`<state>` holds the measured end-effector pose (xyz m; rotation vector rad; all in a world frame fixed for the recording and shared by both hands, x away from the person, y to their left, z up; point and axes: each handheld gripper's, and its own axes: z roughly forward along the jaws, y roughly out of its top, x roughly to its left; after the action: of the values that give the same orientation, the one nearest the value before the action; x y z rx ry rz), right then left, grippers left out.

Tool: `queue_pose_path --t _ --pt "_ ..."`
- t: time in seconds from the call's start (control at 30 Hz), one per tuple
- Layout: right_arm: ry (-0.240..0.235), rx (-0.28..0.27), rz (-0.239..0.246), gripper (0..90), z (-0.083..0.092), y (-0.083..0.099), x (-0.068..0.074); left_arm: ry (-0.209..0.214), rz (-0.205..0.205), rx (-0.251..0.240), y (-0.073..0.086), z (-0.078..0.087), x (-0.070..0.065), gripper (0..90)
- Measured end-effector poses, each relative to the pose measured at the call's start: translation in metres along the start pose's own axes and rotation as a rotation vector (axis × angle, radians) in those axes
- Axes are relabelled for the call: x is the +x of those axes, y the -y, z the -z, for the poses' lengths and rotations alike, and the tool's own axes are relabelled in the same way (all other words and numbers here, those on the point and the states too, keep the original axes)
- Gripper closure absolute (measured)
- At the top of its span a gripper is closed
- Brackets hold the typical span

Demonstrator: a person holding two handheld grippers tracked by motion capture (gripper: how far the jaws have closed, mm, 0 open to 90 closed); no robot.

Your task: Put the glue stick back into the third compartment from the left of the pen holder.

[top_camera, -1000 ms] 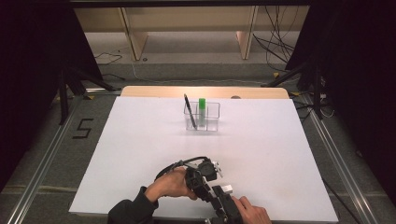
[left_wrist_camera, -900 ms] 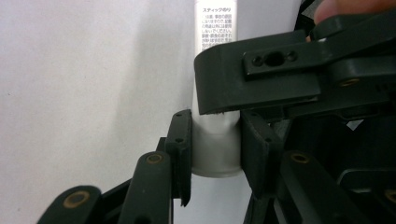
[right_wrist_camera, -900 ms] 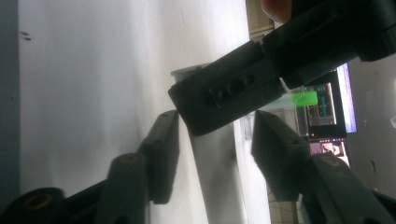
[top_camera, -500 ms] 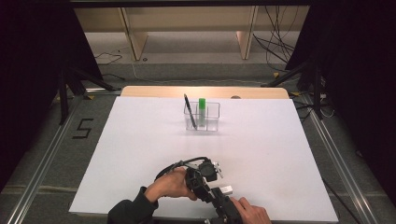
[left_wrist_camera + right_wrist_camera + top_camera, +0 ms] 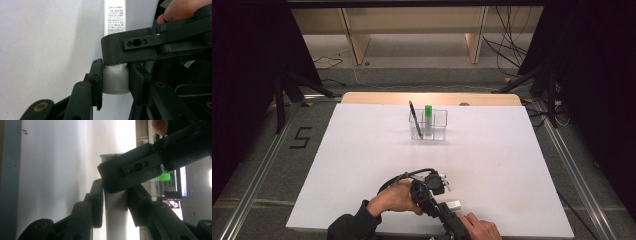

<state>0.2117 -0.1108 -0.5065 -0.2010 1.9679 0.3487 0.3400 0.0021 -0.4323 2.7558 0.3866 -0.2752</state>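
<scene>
Left gripper view: white glue stick (image 5: 115, 82) clamped at its end by left gripper (image 5: 115, 75), right gripper (image 5: 115, 205) just closing around it, likely for uncapping.

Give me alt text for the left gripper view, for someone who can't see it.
Two black jaws of the left hand-held gripper clamp the end of a white glue stick printed with Japanese text, lying on a white table. The right hand-held gripper crosses the stick just beyond, a fingertip above it.
</scene>
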Motion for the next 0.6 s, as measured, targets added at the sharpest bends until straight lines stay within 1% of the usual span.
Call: queue_pose_path --t 0.17,0.27,0.3,0.33,0.37,0.4,0.43,0.47,0.5,0.53,0.57,0.6 --pt "0.003 -0.004 0.002 68.5 0.0 0.0 0.001 0.016 0.009 -0.011 0.001 0.001 0.002 65.8" --pt "0.011 -0.016 0.008 68.7 0.0 0.001 -0.001 0.022 0.008 -0.019 0.001 0.003 0.002 64.6" --pt "0.009 -0.016 0.006 68.6 0.0 0.001 -0.001 0.027 0.012 -0.019 0.002 0.004 0.002 60.4" --pt "0.007 -0.004 -0.003 68.7 0.001 0.001 0.0 0.029 0.015 -0.019 0.003 0.006 0.002 57.8" --pt "0.01 -0.012 0.003 68.7 0.0 0.002 -0.001 0.029 0.014 -0.019 0.004 0.007 0.003 56.6" --pt "0.006 -0.009 -0.002 68.7 0.0 0.002 -0.001 0.029 0.014 -0.019 0.004 0.007 0.003 55.3" --pt "0.007 -0.01 -0.009 68.7 0.0 0.003 -0.002 0.023 0.023 -0.027 0.008 0.011 0.004 53.5" --pt "0.01 -0.008 -0.011 68.7 0.0 0.004 -0.003 0.023 0.023 -0.027 0.008 0.011 0.004 50.6" --pt "0.011 -0.011 -0.022 68.7 0.0 0.005 -0.004 0.012 0.032 -0.044 0.012 0.016 0.006 48.1" --pt "0.012 -0.011 -0.032 68.7 0.0 0.006 -0.005 0.012 0.032 -0.044 0.012 0.016 0.006 46.5" --pt "0.018 -0.011 -0.046 68.7 0.001 0.007 -0.005 0.009 0.028 -0.06 0.016 0.021 0.007 44.6" --pt "0.018 -0.011 -0.044 68.7 0.001 0.008 -0.007 0.009 0.028 -0.06 0.016 0.021 0.007 42.6"
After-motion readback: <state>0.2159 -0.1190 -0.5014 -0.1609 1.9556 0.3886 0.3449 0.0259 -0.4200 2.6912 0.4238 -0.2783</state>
